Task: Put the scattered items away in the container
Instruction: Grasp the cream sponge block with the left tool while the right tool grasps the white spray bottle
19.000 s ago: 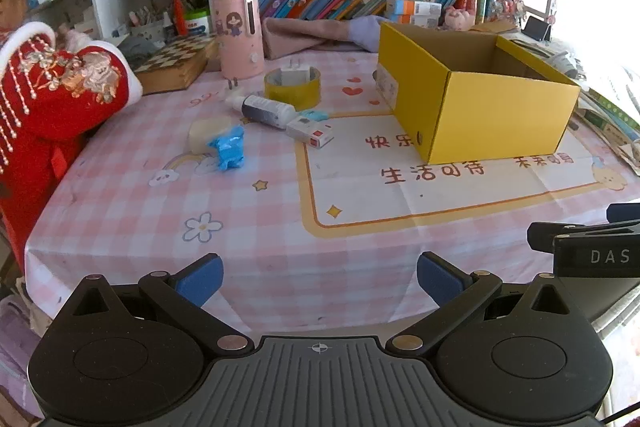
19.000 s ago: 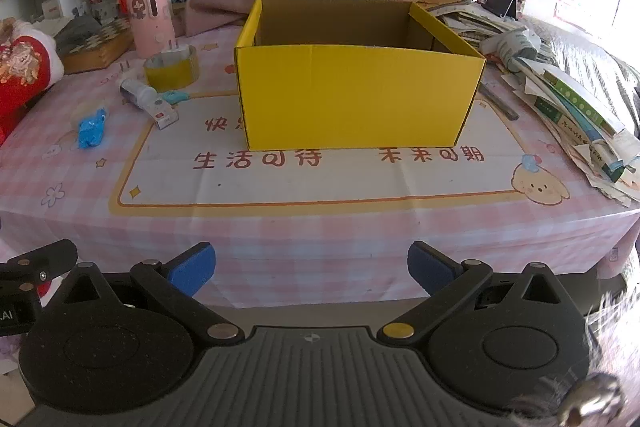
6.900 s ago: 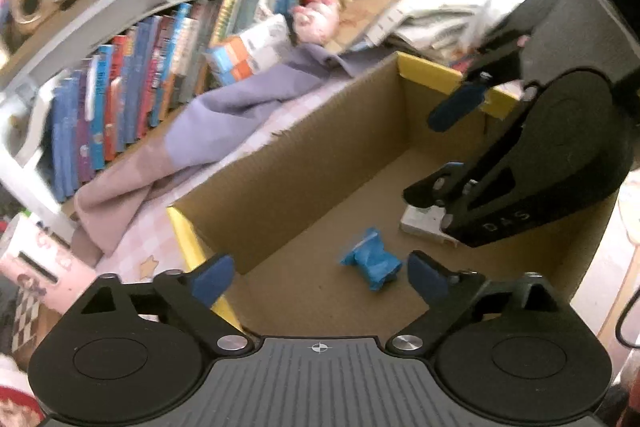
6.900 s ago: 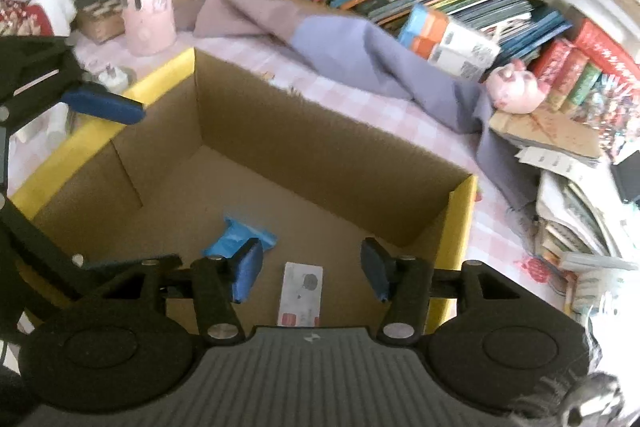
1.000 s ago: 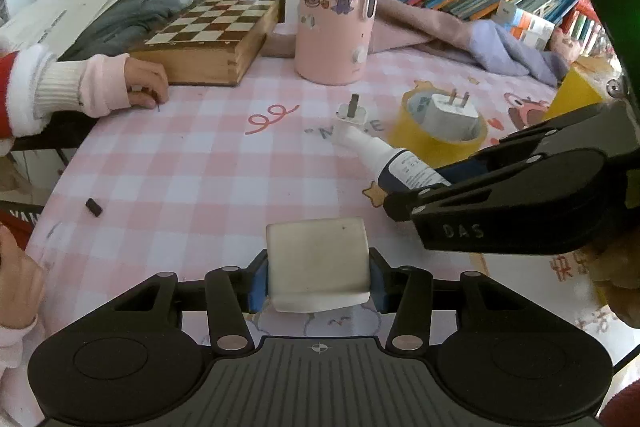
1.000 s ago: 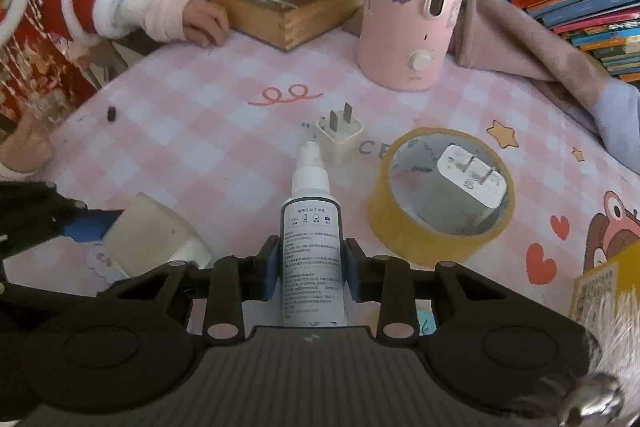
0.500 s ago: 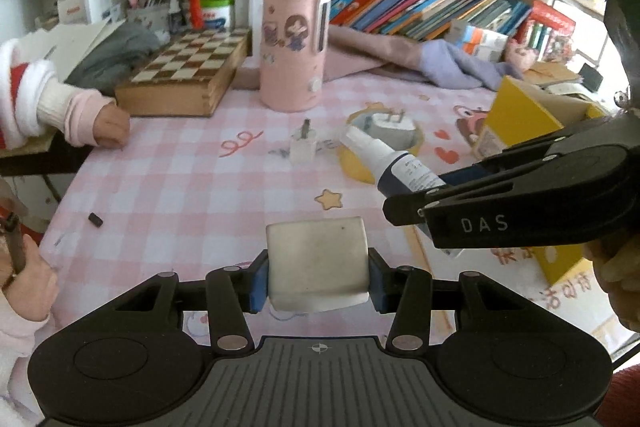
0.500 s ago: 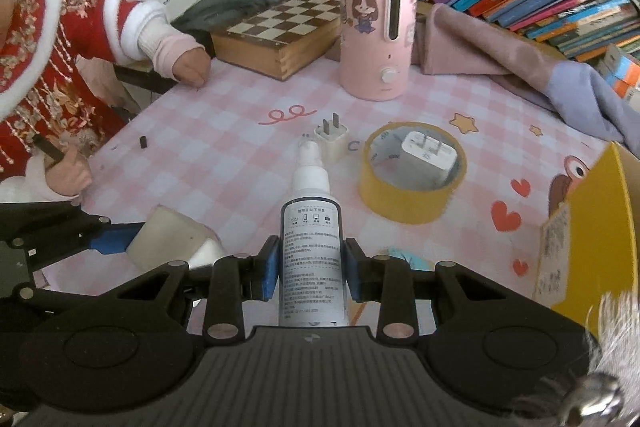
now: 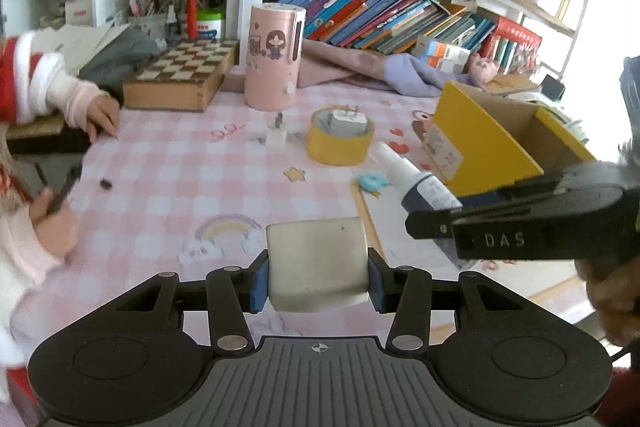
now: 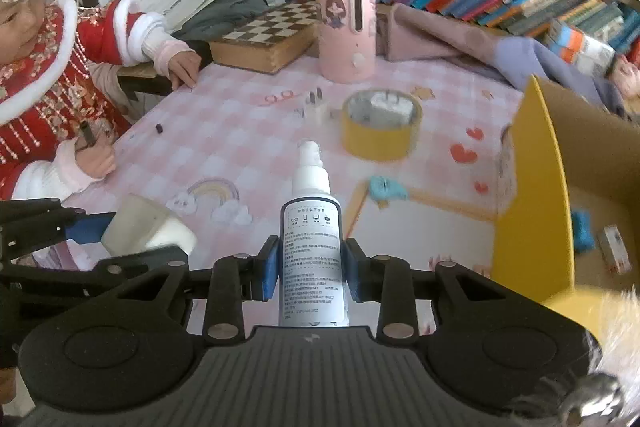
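My left gripper (image 9: 318,285) is shut on a pale cream sponge block (image 9: 318,263) and holds it above the pink checked table. My right gripper (image 10: 312,269) is shut on a white spray bottle with a dark label (image 10: 312,259); the bottle also shows in the left wrist view (image 9: 420,183). The yellow cardboard box (image 9: 484,147) stands to the right, open on top; inside it lie a blue wrapper (image 10: 582,231) and a small white box (image 10: 612,247). On the table lie a yellow tape roll (image 9: 340,141) with a white charger in it, a white plug (image 9: 277,135) and a small blue piece (image 9: 374,182).
A pink cylinder (image 9: 274,67) and a wooden chessboard box (image 9: 180,79) stand at the back. A child in red (image 10: 44,67) sits at the left with hands on the table. Bookshelves and a purple cloth (image 9: 384,71) lie behind. A small dark bit (image 9: 105,183) lies at left.
Both grippers have lifted and pulled back from the table with the sponge and the bottle, swinging right so that the yellow box shows more. The child's hands have moved.
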`<state>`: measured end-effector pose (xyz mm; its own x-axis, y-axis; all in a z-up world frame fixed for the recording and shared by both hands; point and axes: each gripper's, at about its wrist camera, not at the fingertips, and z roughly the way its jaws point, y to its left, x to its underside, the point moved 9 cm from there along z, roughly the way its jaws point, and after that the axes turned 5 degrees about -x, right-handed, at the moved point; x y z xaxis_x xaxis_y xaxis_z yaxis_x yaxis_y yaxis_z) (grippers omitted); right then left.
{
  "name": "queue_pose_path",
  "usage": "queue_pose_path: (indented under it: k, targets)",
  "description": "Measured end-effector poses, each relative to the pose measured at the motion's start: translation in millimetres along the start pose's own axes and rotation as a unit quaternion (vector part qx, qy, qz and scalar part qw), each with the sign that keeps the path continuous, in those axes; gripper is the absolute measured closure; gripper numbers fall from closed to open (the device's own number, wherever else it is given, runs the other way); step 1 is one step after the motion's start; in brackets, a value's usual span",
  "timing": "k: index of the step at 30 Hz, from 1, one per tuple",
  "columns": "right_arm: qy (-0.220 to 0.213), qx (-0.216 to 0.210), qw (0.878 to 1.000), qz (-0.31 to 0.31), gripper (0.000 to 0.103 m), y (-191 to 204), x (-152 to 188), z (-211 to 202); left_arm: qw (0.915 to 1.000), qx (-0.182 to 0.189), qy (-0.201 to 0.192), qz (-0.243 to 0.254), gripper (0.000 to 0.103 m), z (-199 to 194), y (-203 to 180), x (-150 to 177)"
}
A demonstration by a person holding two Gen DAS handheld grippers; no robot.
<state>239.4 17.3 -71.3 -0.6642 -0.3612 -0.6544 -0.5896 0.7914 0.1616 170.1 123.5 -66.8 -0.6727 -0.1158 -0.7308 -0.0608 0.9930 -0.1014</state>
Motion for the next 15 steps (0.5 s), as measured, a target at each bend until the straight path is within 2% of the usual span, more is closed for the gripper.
queue_pose_path:
  k: [15]
  targets:
    - [0.002,0.038,0.998,0.040,0.072,13.6,79.3,-56.1,0.9980,0.045,0.005,0.045,0.058,-45.9,-35.2,49.9]
